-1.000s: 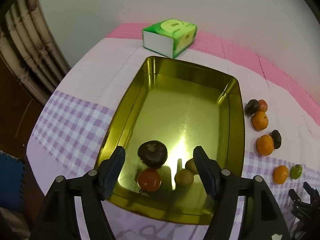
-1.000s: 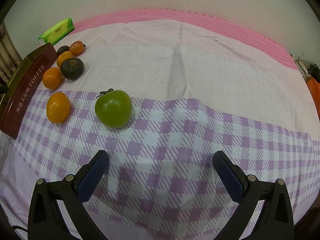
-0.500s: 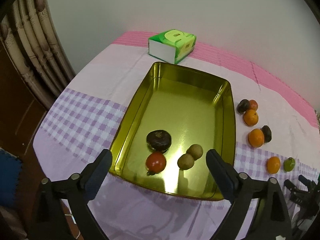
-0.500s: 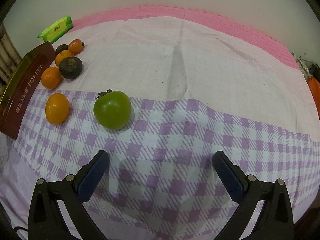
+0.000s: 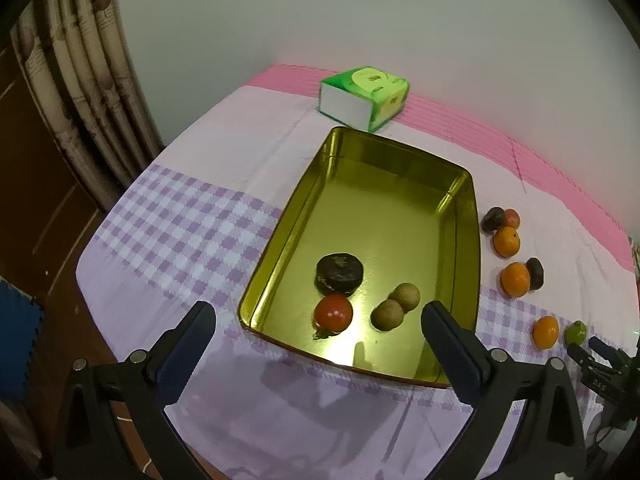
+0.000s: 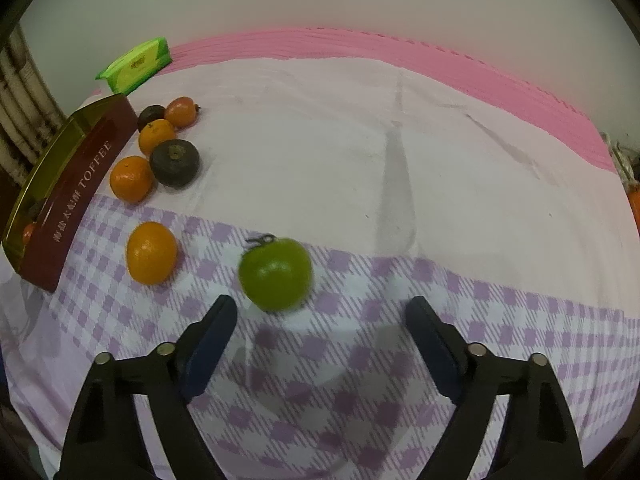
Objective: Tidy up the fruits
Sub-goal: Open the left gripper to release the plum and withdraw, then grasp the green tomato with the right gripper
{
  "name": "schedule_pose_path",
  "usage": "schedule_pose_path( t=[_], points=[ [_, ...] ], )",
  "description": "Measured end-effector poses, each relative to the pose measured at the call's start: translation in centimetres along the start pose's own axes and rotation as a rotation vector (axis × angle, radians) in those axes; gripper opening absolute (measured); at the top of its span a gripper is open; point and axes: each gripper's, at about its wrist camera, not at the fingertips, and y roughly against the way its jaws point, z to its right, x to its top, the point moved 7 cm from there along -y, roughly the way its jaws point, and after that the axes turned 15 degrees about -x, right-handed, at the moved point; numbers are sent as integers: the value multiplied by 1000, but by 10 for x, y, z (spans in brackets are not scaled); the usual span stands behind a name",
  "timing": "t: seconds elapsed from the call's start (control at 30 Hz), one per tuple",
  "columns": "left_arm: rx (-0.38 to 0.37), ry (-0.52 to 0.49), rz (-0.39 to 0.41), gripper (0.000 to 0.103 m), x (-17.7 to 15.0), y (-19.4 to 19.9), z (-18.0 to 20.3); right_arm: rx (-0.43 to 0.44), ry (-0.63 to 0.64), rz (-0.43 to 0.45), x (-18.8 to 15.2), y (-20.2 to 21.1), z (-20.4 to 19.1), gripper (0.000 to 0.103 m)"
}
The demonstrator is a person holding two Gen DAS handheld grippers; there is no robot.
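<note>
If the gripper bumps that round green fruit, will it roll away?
Probably. The green fruit looks round and smooth, lying free on the flat cloth. Its shine hints it could slip from the closing right gripper.

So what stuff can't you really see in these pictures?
- Inside of the tin, right wrist view: its red wall hides nearly all the fruit in it.
- Green fruit, right wrist view: blurred, so its skin is not clear.
- Dark fruit by the tin, left wrist view: too small to tell its kind.
- Right gripper, left wrist view: cut off by the edge.
- Orange thing, right wrist view: cut off by the edge.
</note>
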Motion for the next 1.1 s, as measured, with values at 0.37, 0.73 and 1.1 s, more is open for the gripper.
schedule_pose_path(
  t=[0.37, 0.73, 1.1],
  points=[
    [10, 41, -4, 102, -2, 2, -12, 5, 38, -11, 9, -10, -22, 56],
    [32, 73, -27, 102, -6, -3, -21, 18, 50, -7, 8, -5, -26, 39],
    [24, 186, -4, 102, -7, 3, -45, 108, 81, 72, 41, 38, -57, 39]
  ],
)
